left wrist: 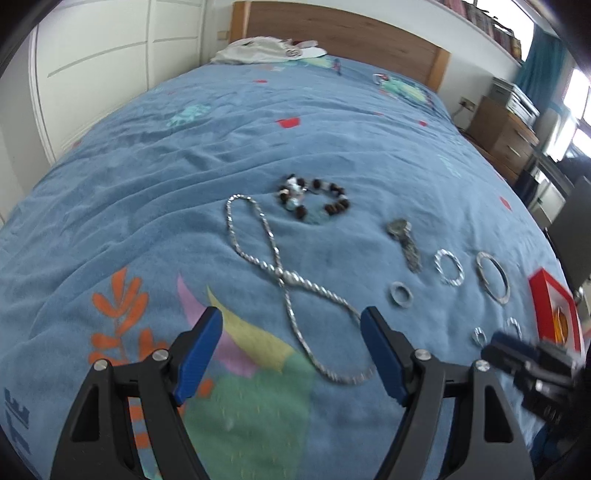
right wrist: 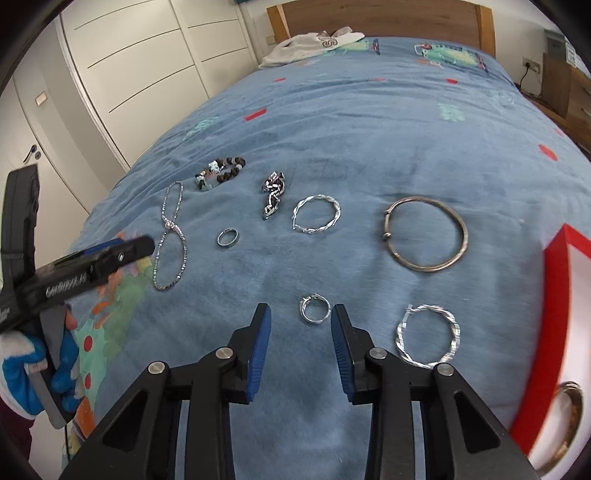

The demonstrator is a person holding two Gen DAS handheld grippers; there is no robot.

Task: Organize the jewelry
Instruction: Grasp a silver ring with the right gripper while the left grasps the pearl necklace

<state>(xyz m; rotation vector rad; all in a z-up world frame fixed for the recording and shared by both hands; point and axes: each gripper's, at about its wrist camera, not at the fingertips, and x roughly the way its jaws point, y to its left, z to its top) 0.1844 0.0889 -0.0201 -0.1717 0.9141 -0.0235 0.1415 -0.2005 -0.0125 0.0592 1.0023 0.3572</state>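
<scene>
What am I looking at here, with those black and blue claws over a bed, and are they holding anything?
These are two hand-held grippers, each carrying a camera that looks along its fingers. One picture comes from the left gripper, open above a long silver chain necklace. The other comes from the right gripper, open, with a small silver hoop earring just ahead of its tips. Neither holds anything. On the blue bedspread also lie a dark beaded bracelet, a plain metal bangle and twisted silver hoops.

A blue patterned bedspread (right wrist: 369, 147) covers a bed with a wooden headboard (right wrist: 380, 18). White clothing (right wrist: 310, 46) lies near it. White wardrobe doors (right wrist: 140, 59) stand left.
</scene>
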